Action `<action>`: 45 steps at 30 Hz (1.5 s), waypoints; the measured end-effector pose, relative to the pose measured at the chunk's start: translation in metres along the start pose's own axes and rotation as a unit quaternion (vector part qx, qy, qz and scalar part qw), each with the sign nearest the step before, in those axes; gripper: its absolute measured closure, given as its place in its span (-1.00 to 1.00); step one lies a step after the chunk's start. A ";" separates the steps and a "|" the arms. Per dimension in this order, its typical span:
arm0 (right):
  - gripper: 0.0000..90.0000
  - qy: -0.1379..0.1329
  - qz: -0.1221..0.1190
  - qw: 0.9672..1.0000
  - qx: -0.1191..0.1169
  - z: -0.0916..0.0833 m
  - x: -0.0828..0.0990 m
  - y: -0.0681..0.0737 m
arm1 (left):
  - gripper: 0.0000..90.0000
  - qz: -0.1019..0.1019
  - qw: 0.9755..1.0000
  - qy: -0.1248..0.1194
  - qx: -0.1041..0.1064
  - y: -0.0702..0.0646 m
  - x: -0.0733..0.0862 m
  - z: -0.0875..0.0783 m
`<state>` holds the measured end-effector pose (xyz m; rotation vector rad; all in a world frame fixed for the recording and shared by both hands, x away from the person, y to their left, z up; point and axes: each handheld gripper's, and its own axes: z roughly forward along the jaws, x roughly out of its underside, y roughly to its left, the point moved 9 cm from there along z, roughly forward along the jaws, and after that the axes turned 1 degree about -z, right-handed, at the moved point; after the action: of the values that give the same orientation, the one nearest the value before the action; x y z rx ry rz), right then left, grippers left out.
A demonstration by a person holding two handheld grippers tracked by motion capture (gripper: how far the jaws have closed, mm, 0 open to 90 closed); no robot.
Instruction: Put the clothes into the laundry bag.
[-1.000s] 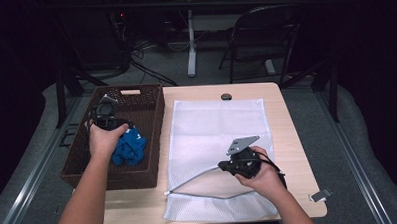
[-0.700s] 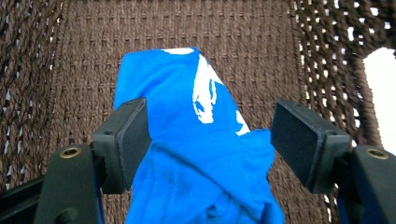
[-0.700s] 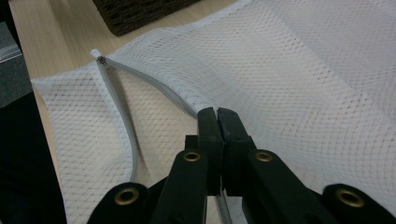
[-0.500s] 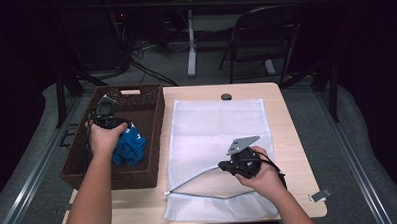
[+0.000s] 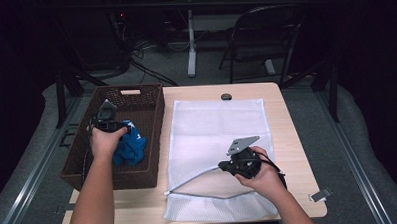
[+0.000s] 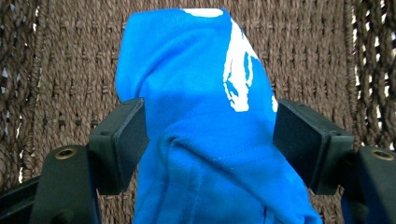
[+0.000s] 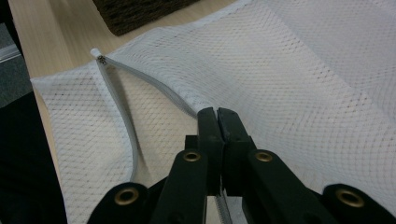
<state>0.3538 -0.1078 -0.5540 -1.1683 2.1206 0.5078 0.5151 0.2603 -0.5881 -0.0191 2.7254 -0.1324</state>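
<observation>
Your left tongs (image 6: 210, 140) are clamped on a blue cloth (image 6: 205, 116) inside the brown woven basket (image 5: 151, 101) at the tabletop's (image 5: 287, 139) left. Your right tongs (image 7: 218, 116) are pinched together on the zipper edge of the white mesh bag (image 5: 212, 126), lifting its opening.

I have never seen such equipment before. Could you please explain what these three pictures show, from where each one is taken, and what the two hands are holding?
A person sits at a wooden table and holds a hand tool with two black jaws in each hand. One picture comes from a camera above the table; the other two come from cameras riding on each tool, looking along its jaws.

On the table are a brown woven basket and a flat white mesh bag with a zipper opening.

The left gripper is inside the basket, closed on a blue cloth with a white print. The right gripper is shut on the zipper edge of the mesh bag, holding its mouth open.
</observation>
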 end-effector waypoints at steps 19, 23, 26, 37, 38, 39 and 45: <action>0.98 0.001 0.002 1.000 -0.002 0.001 0.001 0.000 | -0.56 0.000 1.000 0.029 0.002 -0.009 0.012 0.021; 0.97 0.001 0.001 1.000 -0.002 0.001 0.001 0.000 | -0.58 -0.001 1.000 0.031 -0.004 -0.008 0.012 0.023; 0.98 0.001 0.001 1.000 -0.003 0.001 0.001 0.000 | -0.59 0.001 0.999 0.035 -0.014 -0.005 0.013 0.024; 0.97 0.001 0.001 1.000 -0.002 0.001 0.001 0.000 | -0.61 -0.008 0.999 0.045 -0.013 0.000 0.016 0.027; 0.97 0.000 0.001 1.000 -0.002 0.001 0.001 0.000 | -0.61 -0.008 0.999 0.045 -0.012 0.000 0.016 0.028; 0.97 -0.001 0.001 1.000 -0.002 0.000 0.001 0.000 | -0.62 -0.008 0.999 0.045 -0.012 0.000 0.016 0.028; 0.98 0.000 -0.001 1.000 -0.002 0.001 0.001 0.000 | -0.64 -0.009 0.999 0.049 -0.016 0.002 0.017 0.030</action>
<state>0.3534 -0.1079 -0.5551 -1.1733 2.1194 0.5116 0.5113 0.2595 -0.6227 -0.0460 2.8260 -0.0980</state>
